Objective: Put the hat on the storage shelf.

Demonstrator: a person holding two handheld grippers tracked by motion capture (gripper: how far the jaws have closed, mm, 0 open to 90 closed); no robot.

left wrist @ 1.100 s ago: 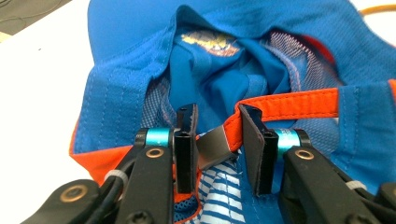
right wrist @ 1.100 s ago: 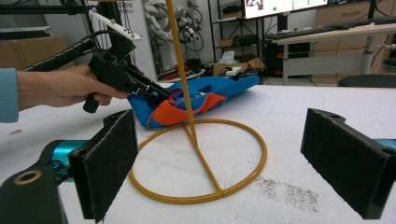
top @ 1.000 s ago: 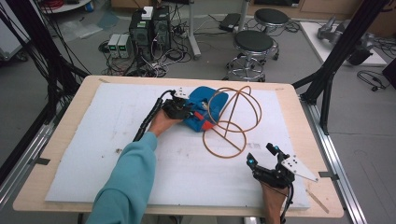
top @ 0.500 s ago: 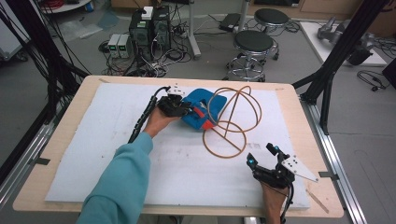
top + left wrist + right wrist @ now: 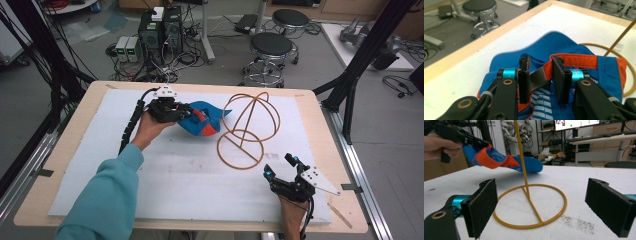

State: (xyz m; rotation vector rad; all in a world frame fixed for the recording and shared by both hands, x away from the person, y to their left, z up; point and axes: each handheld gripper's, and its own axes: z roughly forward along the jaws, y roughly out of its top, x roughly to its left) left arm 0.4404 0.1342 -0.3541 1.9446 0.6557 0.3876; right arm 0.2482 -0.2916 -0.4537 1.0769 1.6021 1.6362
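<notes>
- Two grippers were at work: the left gripper (image 5: 539,77) was closed on the back strap of the blue and orange cap (image 5: 202,120), holding it above the white mat (image 5: 165,170), beside the wire hat stand (image 5: 248,127).
- Gripped at the rear, the cap hung with its hollow free, probably so that it could go over the stand's dome.
- Right gripper (image 5: 281,167) rested near the stand's base ring (image 5: 530,206), jaws wide apart and empty, perhaps ready to steady it.
- No containers were on the table.
</notes>
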